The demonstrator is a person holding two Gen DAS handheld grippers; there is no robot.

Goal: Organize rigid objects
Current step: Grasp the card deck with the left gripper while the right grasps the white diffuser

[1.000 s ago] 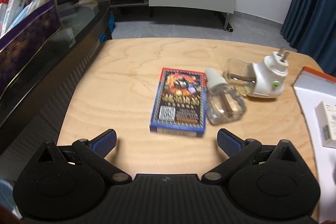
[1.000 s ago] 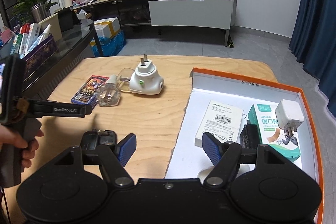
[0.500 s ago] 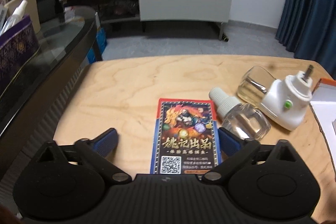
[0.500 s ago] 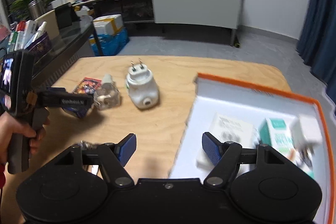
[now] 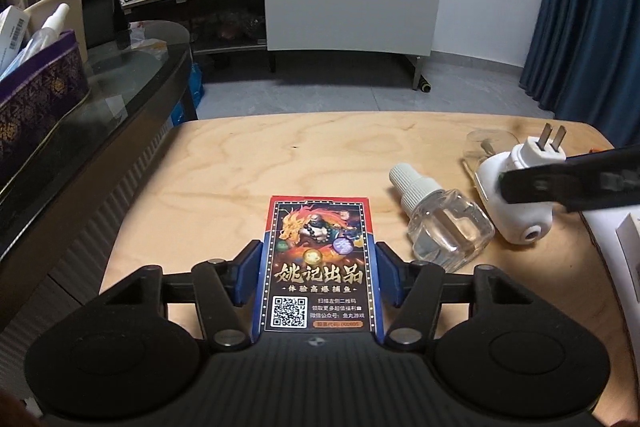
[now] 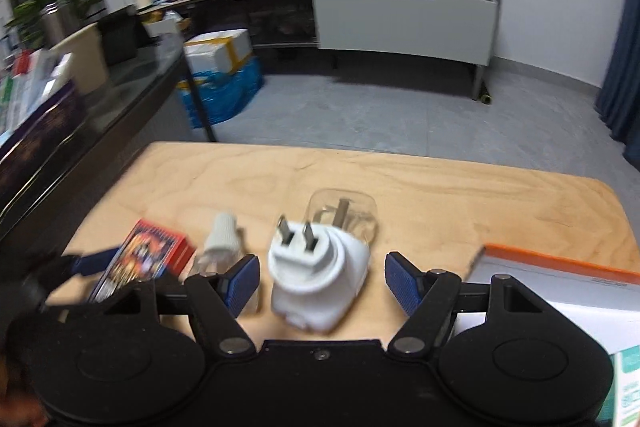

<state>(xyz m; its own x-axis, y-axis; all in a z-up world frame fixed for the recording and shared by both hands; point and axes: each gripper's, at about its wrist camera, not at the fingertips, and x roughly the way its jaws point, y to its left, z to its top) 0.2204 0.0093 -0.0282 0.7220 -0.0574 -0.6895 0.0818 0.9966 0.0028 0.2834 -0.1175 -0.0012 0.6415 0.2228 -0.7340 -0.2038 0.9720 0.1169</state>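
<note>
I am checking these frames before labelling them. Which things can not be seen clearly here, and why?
- Card box, left wrist view: near end hidden under the left claw body; contact with the pads not certain.
- Card box, right wrist view: motion blur, print unreadable.
- White plug-in heater, left wrist view: partly covered by the right claw's dark finger.
- Orange-rimmed tray, right wrist view: cut by the right edge; contents mostly hidden behind the right claw.

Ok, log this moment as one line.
left gripper: shut on red-and-blue card box | right gripper: open, around white plug-in vaporizer | clear refill bottle: on wooden table
</note>
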